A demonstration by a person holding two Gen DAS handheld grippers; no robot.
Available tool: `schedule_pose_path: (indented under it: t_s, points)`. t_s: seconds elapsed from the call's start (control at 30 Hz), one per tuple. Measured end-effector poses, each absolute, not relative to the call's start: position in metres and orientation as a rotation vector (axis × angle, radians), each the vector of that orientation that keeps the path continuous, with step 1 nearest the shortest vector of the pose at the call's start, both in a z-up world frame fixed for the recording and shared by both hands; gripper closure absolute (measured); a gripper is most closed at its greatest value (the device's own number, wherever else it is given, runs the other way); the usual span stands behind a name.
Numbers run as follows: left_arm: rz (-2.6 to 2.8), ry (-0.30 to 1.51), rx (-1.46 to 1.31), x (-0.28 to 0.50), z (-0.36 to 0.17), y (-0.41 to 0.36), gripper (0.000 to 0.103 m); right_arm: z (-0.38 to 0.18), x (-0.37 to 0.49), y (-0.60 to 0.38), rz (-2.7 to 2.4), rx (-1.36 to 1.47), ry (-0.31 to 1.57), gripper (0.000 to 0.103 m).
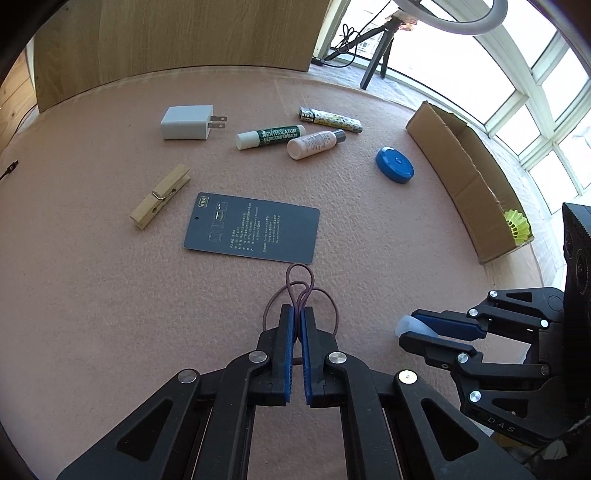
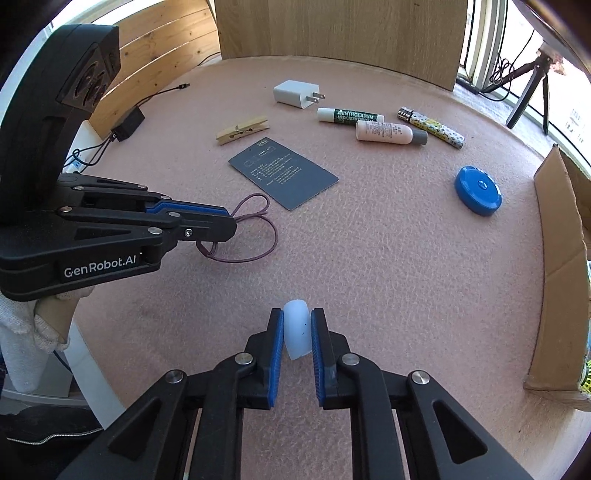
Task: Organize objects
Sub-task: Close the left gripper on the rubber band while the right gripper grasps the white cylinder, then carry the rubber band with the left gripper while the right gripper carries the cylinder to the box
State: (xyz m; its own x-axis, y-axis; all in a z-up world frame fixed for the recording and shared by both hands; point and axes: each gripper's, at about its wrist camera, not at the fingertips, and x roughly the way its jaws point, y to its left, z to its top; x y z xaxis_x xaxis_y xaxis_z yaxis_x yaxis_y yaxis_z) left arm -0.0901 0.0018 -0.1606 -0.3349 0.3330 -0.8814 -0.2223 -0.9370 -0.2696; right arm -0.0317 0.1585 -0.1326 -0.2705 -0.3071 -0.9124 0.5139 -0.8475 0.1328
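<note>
My left gripper (image 1: 298,312) is shut on a thin brown elastic loop (image 1: 301,286) that trails onto the pink mat; it also shows in the right wrist view (image 2: 231,219) with the loop (image 2: 255,236). My right gripper (image 2: 297,317) is shut on a small white translucent piece (image 2: 296,334), seen from the left wrist view (image 1: 408,328) too. On the mat lie a dark card (image 1: 253,227), a wooden clothespin (image 1: 160,195), a white charger plug (image 1: 188,123), a lip balm tube (image 1: 271,136), a small pink bottle (image 1: 316,144), a lighter (image 1: 330,120) and a blue round case (image 1: 395,165).
An open cardboard box (image 1: 465,173) stands at the right edge of the mat, with a yellow shuttlecock (image 1: 517,225) in it. A wooden panel (image 1: 177,33) rises behind the mat. A tripod (image 1: 380,48) stands by the window. Black cables and an adapter (image 2: 127,122) lie at left.
</note>
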Motion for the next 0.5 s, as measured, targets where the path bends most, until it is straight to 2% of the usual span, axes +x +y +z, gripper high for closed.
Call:
schedule_pose_path:
  t_s: [0.5]
  points:
    - [2.321, -0.133, -1.382, -0.109, -0.099, 0.047, 0.101, -0.076, -0.041, 0.273, -2.362, 1.425, 0.036, 0.090]
